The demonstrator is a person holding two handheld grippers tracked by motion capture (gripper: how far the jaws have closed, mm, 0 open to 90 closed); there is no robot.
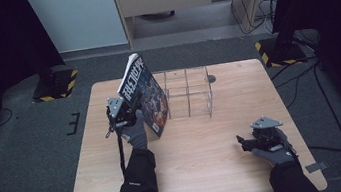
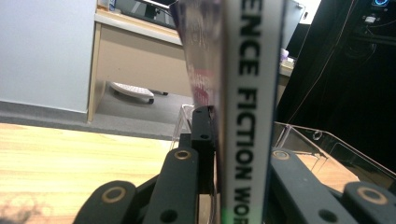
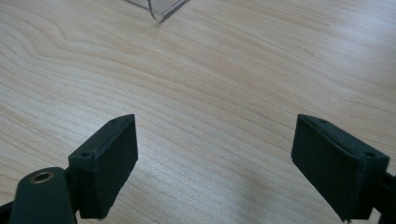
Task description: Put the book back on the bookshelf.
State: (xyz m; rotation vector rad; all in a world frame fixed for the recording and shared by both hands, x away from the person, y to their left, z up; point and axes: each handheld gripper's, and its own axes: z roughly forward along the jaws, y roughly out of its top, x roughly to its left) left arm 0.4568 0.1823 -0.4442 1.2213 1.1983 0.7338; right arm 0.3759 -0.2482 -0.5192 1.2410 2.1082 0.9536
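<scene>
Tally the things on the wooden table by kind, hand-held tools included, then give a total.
Upright magazine with a white spine and dark illustrated cover: 1
Clear plastic divided organiser box: 1
Black two-jaw hand-held tools: 2, the left tool and the right tool
Total: 4

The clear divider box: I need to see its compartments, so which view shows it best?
The high view: the clear divider box stands whole behind the book. The left gripper view catches its wall beside the spine; the right gripper view catches one corner.
</scene>
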